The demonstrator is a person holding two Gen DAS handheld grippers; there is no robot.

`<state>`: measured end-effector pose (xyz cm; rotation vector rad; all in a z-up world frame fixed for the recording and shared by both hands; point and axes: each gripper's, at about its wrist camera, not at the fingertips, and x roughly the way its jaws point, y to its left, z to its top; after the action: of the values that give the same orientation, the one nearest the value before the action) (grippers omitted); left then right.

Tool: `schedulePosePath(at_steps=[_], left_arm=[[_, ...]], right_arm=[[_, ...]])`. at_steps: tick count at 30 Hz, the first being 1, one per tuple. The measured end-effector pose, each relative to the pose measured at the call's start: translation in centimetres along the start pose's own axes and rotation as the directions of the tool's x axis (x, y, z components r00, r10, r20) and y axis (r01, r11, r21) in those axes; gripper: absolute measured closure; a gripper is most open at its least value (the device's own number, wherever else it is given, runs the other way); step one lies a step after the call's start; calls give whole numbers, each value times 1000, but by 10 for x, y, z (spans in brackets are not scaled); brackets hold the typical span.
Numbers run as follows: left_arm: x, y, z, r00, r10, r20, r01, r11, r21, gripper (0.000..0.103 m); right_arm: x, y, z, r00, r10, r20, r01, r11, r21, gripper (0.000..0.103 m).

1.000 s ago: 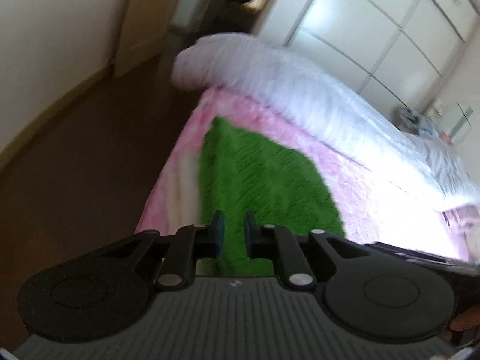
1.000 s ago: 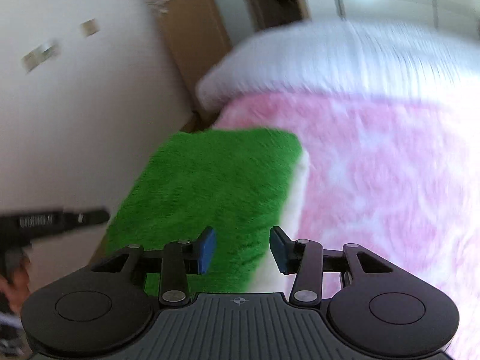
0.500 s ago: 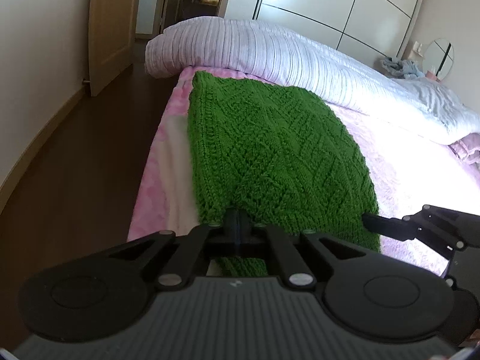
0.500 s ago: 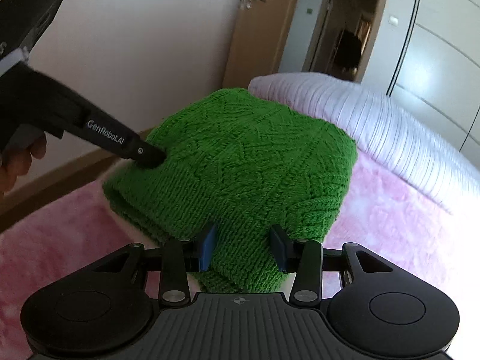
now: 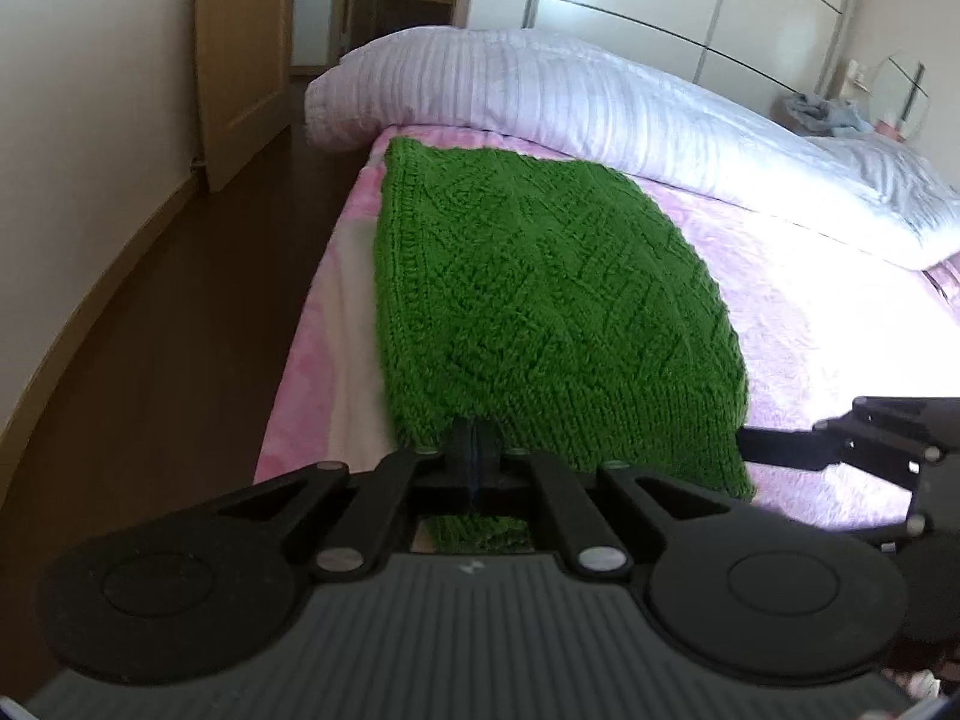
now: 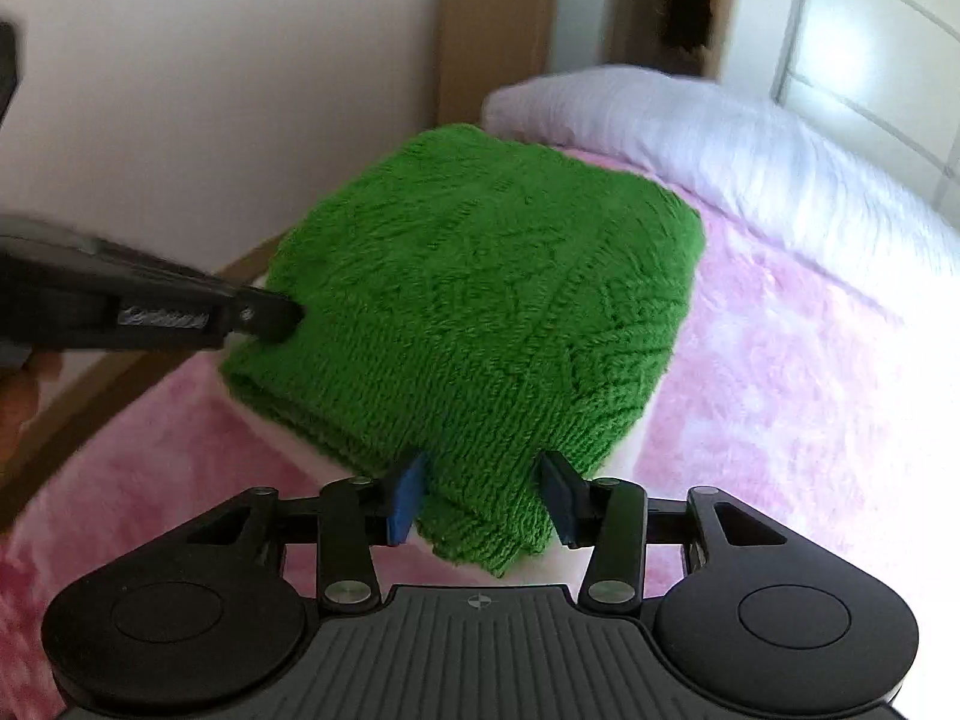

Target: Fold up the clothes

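A folded green knitted sweater (image 5: 540, 300) lies on the pink blanket (image 5: 810, 330) near the bed's left edge. My left gripper (image 5: 474, 456) is shut on the sweater's near hem at its left corner; it also shows in the right wrist view (image 6: 282, 318), biting the sweater's edge. My right gripper (image 6: 483, 501) is open, its blue pads either side of the sweater's near right corner (image 6: 486, 516). In the left wrist view the right gripper (image 5: 756, 450) reaches to the sweater's right corner. The sweater (image 6: 480, 300) shows in the right wrist view too.
A rolled white duvet (image 5: 600, 108) lies across the bed beyond the sweater. The brown floor (image 5: 150, 330) runs along the bed's left side, with a wall and a wooden door (image 5: 240, 60). White wardrobes (image 5: 690, 0) stand behind the bed.
My left gripper has shut on the sweater's near hem. My right gripper has moved in so the sweater's near corner sits between its open pads.
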<state>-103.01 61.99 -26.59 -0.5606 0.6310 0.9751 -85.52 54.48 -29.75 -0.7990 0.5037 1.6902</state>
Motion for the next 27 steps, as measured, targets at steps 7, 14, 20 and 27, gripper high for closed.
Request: schedulePosePath(at_steps=[7, 14, 20, 27], left_arm=[[-54, -40, 33, 991, 83, -100, -90, 994, -65, 95], [-113, -96, 61, 962, 207, -176, -226, 970, -95, 73], [-152, -161, 74, 899, 419, -127, -426, 904, -34, 48], [-195, -226, 77, 894, 436, -105, -449, 863, -232, 41]], right_arm=[[-54, -34, 28, 988, 105, -113, -94, 991, 98, 55], [-120, -78, 57, 967, 213, -139, -176, 956, 236, 55], [-151, -106, 79, 959, 247, -138, -225, 962, 152, 55], [-213, -158, 76, 946, 311, -91, -297, 945, 139, 54]])
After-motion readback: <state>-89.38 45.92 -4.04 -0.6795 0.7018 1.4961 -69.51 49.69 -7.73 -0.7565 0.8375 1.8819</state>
